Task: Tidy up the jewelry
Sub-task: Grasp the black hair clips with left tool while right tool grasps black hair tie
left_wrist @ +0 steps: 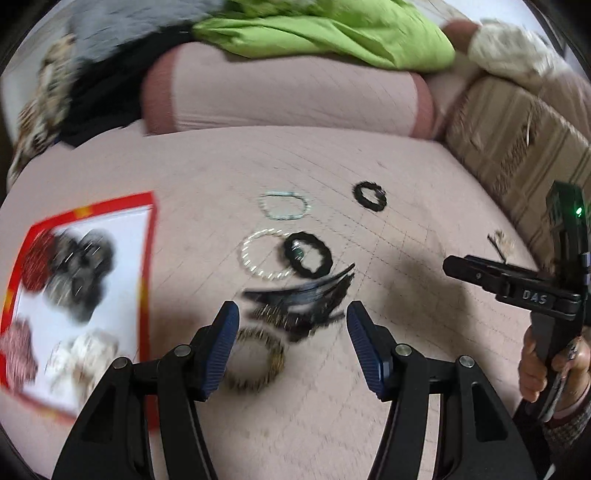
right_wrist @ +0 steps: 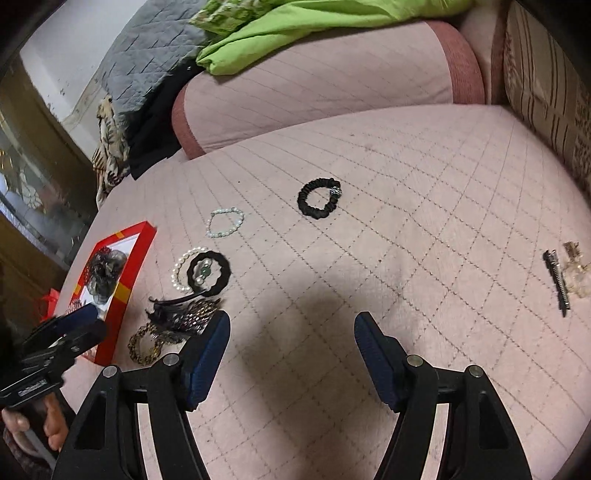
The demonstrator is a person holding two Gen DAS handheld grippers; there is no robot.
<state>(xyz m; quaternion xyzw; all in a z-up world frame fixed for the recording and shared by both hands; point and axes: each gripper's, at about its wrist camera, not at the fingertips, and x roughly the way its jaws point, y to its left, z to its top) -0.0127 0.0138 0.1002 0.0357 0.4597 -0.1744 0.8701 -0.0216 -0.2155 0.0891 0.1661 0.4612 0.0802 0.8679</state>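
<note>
Jewelry and hair pieces lie on a pink quilted cushion (right_wrist: 406, 229). My left gripper (left_wrist: 292, 314) is open and empty, just above a black hair clip (left_wrist: 303, 295) and a gold-brown bracelet (left_wrist: 255, 360). A pearl bracelet (left_wrist: 246, 258), a black scrunchie (left_wrist: 325, 254), a pale bead bracelet (left_wrist: 282, 216) and a second black scrunchie (left_wrist: 370, 196) lie beyond. A red-rimmed box (left_wrist: 147, 236) at the left holds several scrunchies. My right gripper (right_wrist: 291, 325) is open and empty over bare cushion. A black hair pin with a clear ornament (right_wrist: 557, 282) lies at its right.
A pink bolster (left_wrist: 280, 92) runs along the back under a green cloth (left_wrist: 332, 33) and a grey quilt (right_wrist: 147, 70). A striped cushion (left_wrist: 517, 147) stands at the right. The cushion's left edge drops off by the box.
</note>
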